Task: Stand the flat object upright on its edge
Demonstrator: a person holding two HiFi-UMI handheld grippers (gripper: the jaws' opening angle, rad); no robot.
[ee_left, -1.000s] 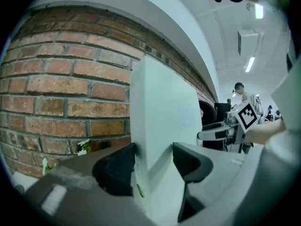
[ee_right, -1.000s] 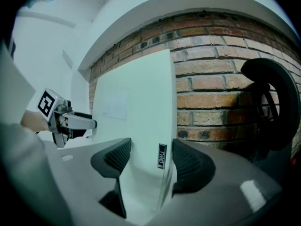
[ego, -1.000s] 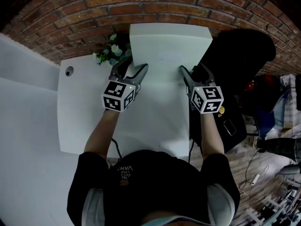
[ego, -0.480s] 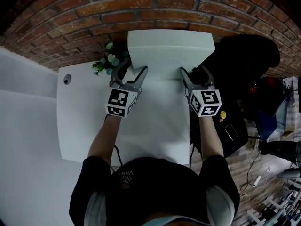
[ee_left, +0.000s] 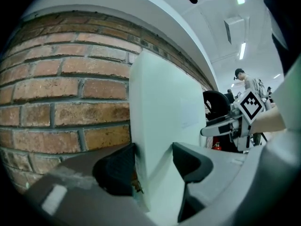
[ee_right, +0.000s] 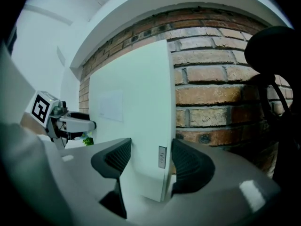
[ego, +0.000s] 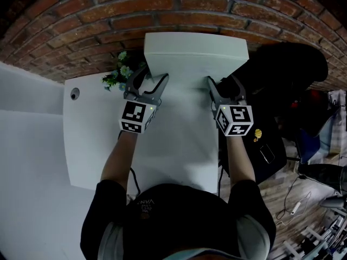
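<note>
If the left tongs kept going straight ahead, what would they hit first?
The flat white rectangular panel, clamped between the left tongs; it fills the way ahead. Behind it probably comes the red brick wall.

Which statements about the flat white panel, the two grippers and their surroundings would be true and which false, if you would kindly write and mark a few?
1. The flat white panel lies flat on the white table. False: it stands raised on its lower edge, in front of the red brick wall.
2. The left gripper clamps the panel's left side. True.
3. The right gripper is empty. False: its jaws hold the panel's right side.
4. A small bunch of flowers sits left of the panel. True.
</note>
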